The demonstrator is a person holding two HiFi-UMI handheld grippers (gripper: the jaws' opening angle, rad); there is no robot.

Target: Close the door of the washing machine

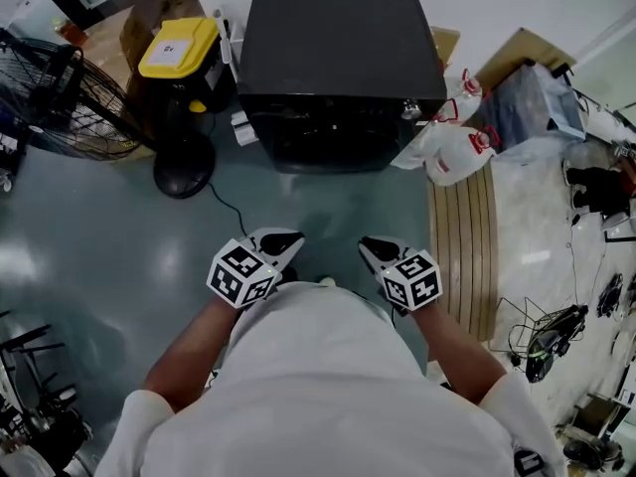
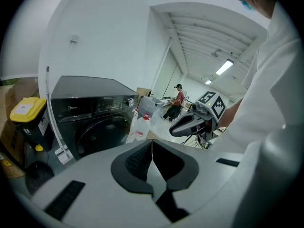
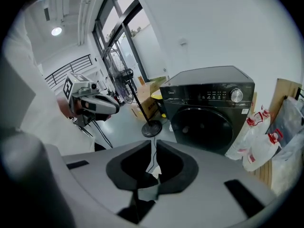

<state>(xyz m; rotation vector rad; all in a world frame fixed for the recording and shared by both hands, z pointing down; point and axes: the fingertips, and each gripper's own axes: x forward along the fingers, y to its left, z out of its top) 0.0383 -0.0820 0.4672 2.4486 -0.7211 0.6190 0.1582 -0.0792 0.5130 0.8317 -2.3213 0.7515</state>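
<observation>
So, where was the washer (image 1: 338, 58)? (eng1)
Dead ahead on the floor, well clear of the person. Door (image 3: 211, 127) sat flush with its front, closed. (eng2)
Grippers? (eng1)
Left gripper (image 1: 286, 239): jaws together, nothing held. Right gripper (image 1: 372, 247): jaws a thin slit apart, nothing between them. Neither touched the washer. (eng2)

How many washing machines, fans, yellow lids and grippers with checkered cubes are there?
Washing machine: 1
Fan: 1
Yellow lid: 1
Grippers: 2 (left gripper, right gripper)
Total: 5
</observation>
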